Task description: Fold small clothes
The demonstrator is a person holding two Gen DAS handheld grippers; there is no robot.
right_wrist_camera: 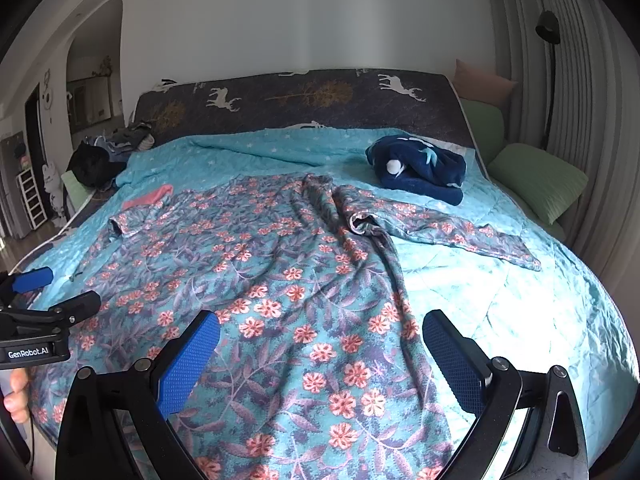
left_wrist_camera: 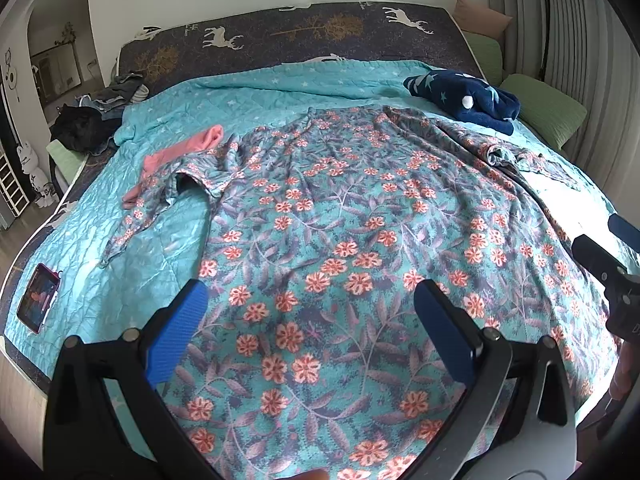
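Observation:
A teal dress with orange flowers (left_wrist_camera: 320,216) (right_wrist_camera: 256,276) lies spread flat on the bed, sleeves out to both sides and hem toward me. My left gripper (left_wrist_camera: 310,300) hovers open above the lower part of the dress, nothing between its blue pads. My right gripper (right_wrist_camera: 320,332) is open too, over the dress's right edge near the hem. Each gripper shows at the edge of the other's view: the right gripper (left_wrist_camera: 612,248) and the left gripper (right_wrist_camera: 52,288). The right sleeve (right_wrist_camera: 460,232) lies out on the quilt.
A pink garment (left_wrist_camera: 180,152) lies partly under the left sleeve. A navy star-patterned fleece (left_wrist_camera: 464,96) (right_wrist_camera: 420,168) sits at the far right. A phone (left_wrist_camera: 38,298) lies near the bed's left edge. Dark clothes (left_wrist_camera: 88,120) are piled far left; green pillows (right_wrist_camera: 536,180) on the right.

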